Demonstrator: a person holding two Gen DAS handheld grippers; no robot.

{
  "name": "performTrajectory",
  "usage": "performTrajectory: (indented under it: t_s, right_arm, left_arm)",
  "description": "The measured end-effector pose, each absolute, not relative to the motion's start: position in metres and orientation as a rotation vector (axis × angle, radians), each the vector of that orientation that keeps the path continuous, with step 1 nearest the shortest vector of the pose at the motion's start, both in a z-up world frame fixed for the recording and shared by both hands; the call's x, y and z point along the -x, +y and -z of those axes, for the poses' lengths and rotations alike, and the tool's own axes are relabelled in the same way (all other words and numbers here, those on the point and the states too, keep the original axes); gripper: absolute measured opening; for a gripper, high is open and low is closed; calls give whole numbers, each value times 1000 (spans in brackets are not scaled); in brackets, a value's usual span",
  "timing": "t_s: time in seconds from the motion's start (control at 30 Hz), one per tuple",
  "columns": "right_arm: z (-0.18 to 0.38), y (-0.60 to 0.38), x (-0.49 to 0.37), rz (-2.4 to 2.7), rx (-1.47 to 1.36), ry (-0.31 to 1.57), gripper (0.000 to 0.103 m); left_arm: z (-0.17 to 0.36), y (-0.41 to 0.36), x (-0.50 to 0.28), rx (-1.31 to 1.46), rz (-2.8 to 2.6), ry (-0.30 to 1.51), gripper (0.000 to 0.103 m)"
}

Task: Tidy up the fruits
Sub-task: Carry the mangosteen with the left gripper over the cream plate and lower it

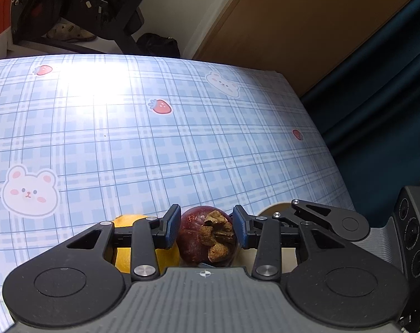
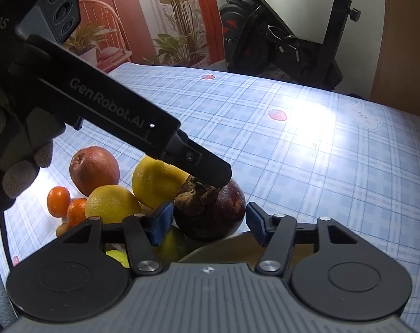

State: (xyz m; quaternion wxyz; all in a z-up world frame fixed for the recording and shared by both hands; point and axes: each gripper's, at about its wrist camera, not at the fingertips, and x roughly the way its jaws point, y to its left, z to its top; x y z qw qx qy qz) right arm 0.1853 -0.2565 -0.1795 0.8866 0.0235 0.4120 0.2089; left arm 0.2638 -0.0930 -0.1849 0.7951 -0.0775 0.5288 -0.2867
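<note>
Blue plaid tablecloth point(image 2: 307, 166), exercise bike point(image 2: 279, 36) behind. Left gripper point(image 1: 207, 229), marked "GenRobot.AI", pinches mangosteen point(image 1: 207, 238); right gripper point(image 2: 207, 222) spread.

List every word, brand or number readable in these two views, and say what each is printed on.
"GenRobot.AI": on the black side of the left gripper, in the right wrist view.
A few pale characters at that view's upper left edge, on the same gripper's body: cut off, unreadable.
Tablecloth: only strawberry and bear pictures, no words.

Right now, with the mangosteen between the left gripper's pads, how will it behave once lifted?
The mangosteen looks round and smooth-skinned, so it may rotate between the left gripper's narrow pads. Its rind looks firm, probably tolerating a squeeze. The dry calyx looks brittle; avoid pressing there.
</note>
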Motion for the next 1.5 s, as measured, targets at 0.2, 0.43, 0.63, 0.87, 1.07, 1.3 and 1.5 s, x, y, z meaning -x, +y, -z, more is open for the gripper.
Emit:
performTrajectory:
  t_s: [0.2,0.43,0.63,0.87,1.07,1.3,1.5]
  right_arm:
    - [182,-261,-185,-390,-91,815,60]
    - [184,-260,-183,-361,-131,815,62]
    - [188,-265,-183,-354,-204,820,62]
    - [182,-271,-174,-316,-247,783,62]
    - [173,-276,-164,-292,-234,758,62]
    - [162,-291,-136,-246,-239,720,62]
    - [162,-306,-116,-206,-261,721,62]
  left_arm:
    - [187,-95,-272,195,611,1124,43]
    - [186,-96,-275,190,607,1134,45]
    - [192,-95,-271,210,605,1148,46]
    - [190,-102,-270,185,617,1144,46]
    - [181,-108,-264,177,646,1130,46]
    - [169,-134,-248,152,694,1111,46]
    - [172,-166,-232,96,729,1115,46]
